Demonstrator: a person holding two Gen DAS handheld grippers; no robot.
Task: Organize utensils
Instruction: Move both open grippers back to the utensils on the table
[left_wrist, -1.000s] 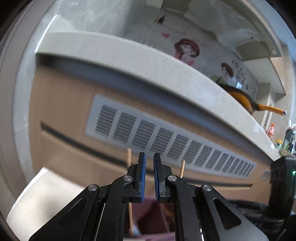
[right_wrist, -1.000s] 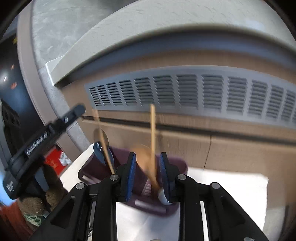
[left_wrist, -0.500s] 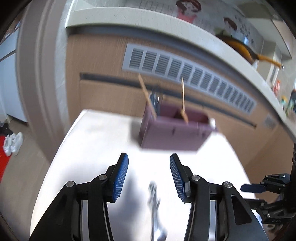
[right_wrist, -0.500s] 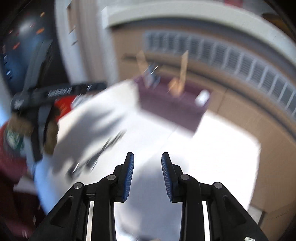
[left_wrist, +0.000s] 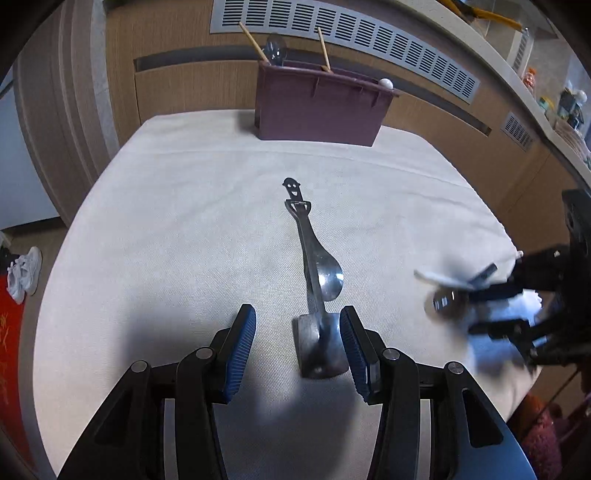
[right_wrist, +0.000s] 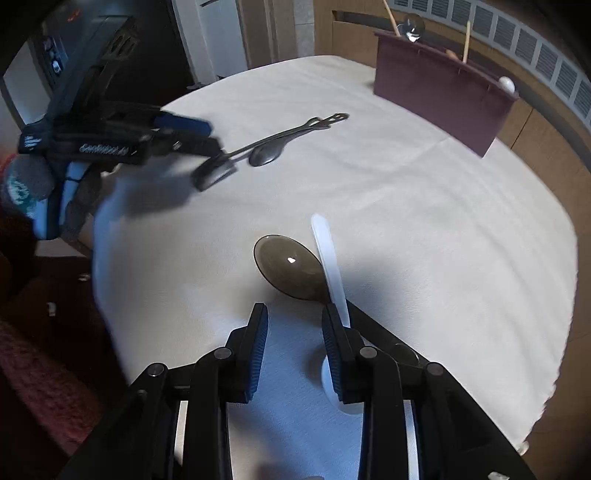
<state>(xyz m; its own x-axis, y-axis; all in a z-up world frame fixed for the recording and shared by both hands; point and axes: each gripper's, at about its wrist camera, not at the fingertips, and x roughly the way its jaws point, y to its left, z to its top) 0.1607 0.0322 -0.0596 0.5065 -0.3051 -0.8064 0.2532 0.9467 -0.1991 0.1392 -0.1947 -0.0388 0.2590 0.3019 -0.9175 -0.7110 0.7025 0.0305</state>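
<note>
Pale cream cloth (left_wrist: 177, 229) spread over a rounded tabletop under both claws; wood-grain panelling with a long grey slatted vent (left_wrist: 343, 40) rising past the far edge; pair of white shoes (left_wrist: 24, 275) on the floor off to the left of the left claw; cluttered counter high to its right

Left claw (left_wrist: 297, 345) spread wide, blue pads (left_wrist: 240, 350) well apart, pinching nothing; flat-ended steel utensil (left_wrist: 319, 349) lying between the pads, nearer the right one, its handle running straight ahead; steel spoon (left_wrist: 328, 278) just beyond the tips, bowl near and handle pointing away, crossing or touching the first handle; smiley-face cutout at the far handle tips; purple utensil holder (left_wrist: 321, 107) well ahead at the far table edge, with two wooden sticks (left_wrist: 323, 48), a shiny spoon bowl and a small white ball-shaped end poking up

Right claw (right_wrist: 293, 341) also spread, gripping nothing; dark translucent spoon (right_wrist: 291, 267) just ahead of the tips, bowl up; white plastic spoon (right_wrist: 328, 258) beside it, handle slanting back behind the right pad, pale rounded end showing under that finger; same purple holder (right_wrist: 439, 88) far ahead to the right; steel pair far ahead to the left, under the left claw

White lettering on the left claw body in the right wrist view, too blurred to read
</note>
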